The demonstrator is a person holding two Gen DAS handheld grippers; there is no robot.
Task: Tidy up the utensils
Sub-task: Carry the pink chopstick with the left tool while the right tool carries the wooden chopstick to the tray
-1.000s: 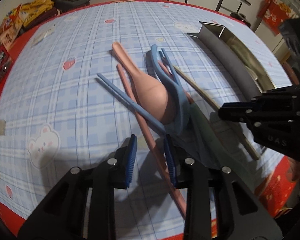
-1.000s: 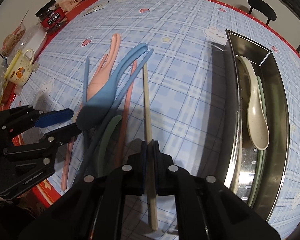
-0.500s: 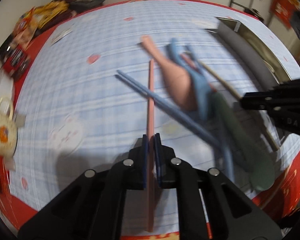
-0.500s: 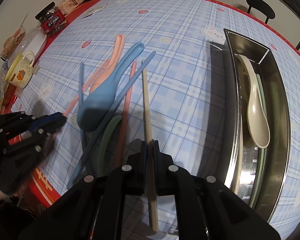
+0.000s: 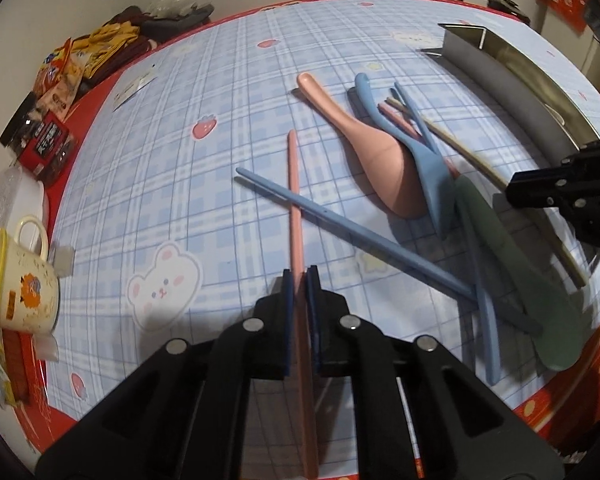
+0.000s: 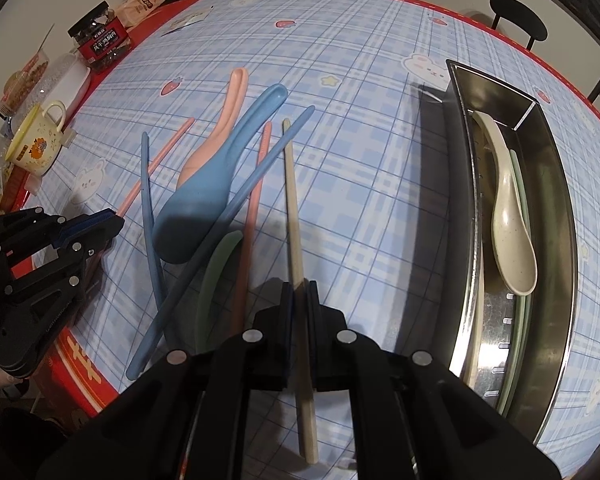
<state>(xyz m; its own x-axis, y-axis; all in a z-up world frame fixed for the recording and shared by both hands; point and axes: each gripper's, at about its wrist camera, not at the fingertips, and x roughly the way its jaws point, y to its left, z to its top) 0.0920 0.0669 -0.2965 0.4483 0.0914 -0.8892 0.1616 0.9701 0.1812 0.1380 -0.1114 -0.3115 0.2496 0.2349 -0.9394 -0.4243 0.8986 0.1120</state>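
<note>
My left gripper point(image 5: 299, 280) is shut on a pink chopstick point(image 5: 294, 192), lifted and pointing away across the table. My right gripper point(image 6: 299, 292) is shut on a beige chopstick point(image 6: 291, 196). On the cloth lie a pink spoon point(image 5: 374, 160), a blue spoon point(image 6: 216, 184), a green spoon point(image 5: 512, 264), blue chopsticks point(image 5: 340, 220) and a second pink chopstick point(image 6: 256, 192). A steel tray point(image 6: 556, 184) at the right holds a beige spoon point(image 6: 510, 216) and a pale green utensil beside it.
A yellow mug point(image 5: 16, 280), a clear container point(image 5: 8, 200), a jar point(image 6: 100, 38) and snack packets point(image 5: 64, 76) stand along the left table edge. A black chair point(image 6: 516, 20) stands beyond the table. The table's red edge point(image 6: 80, 360) is near.
My left gripper went from open over the pile to shut on a pink chopstick and pulled it out to the left. My right gripper stayed shut on the beige chopstick.
</note>
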